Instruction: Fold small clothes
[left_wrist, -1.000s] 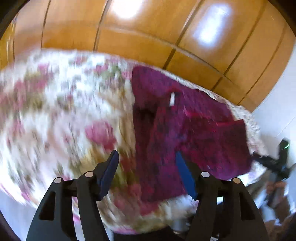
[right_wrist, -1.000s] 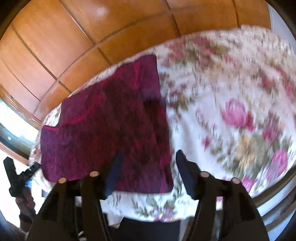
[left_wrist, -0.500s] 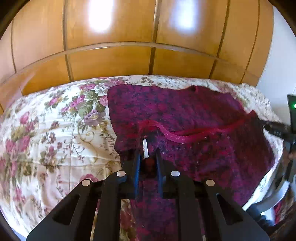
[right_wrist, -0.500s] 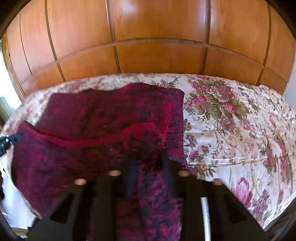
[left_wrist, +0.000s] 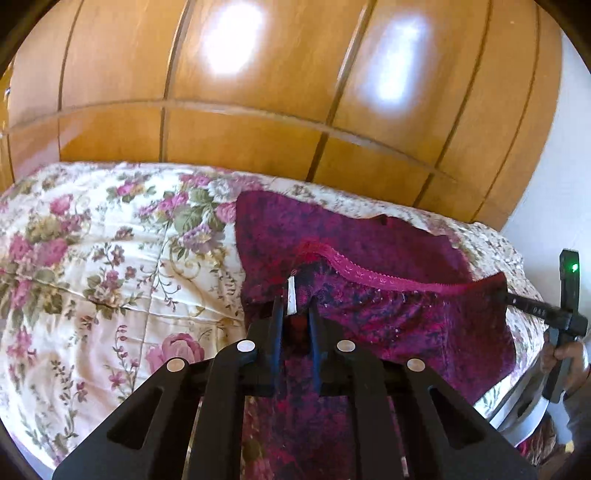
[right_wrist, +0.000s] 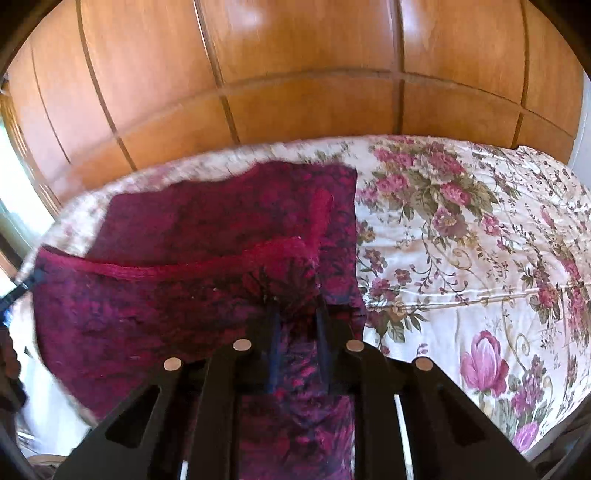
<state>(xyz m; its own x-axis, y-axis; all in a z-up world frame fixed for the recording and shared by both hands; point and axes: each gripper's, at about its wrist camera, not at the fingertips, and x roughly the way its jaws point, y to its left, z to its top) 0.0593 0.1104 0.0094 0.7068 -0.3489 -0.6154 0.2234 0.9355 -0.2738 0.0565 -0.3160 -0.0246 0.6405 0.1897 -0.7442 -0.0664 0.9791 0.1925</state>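
A dark magenta patterned garment (left_wrist: 369, 254) lies on the flowered bedspread (left_wrist: 92, 258), its near edge with the lace waistband (left_wrist: 369, 275) lifted. My left gripper (left_wrist: 295, 314) is shut on the garment's left corner, beside a white label (left_wrist: 291, 295). My right gripper (right_wrist: 295, 317) is shut on the garment's (right_wrist: 184, 295) other corner; it also shows in the left wrist view (left_wrist: 532, 308) at the far right, held by a hand. The waistband (right_wrist: 184, 267) hangs stretched between both grippers above the rest of the cloth.
Wooden wardrobe panels (left_wrist: 258, 92) stand right behind the bed. The bedspread (right_wrist: 480, 240) stretches wide beside the garment. A white wall (left_wrist: 554, 184) is at the right of the left wrist view.
Both grippers, open a second ago, came down and shut on the garment's near corners. They have since raised that edge and carried it over the cloth.
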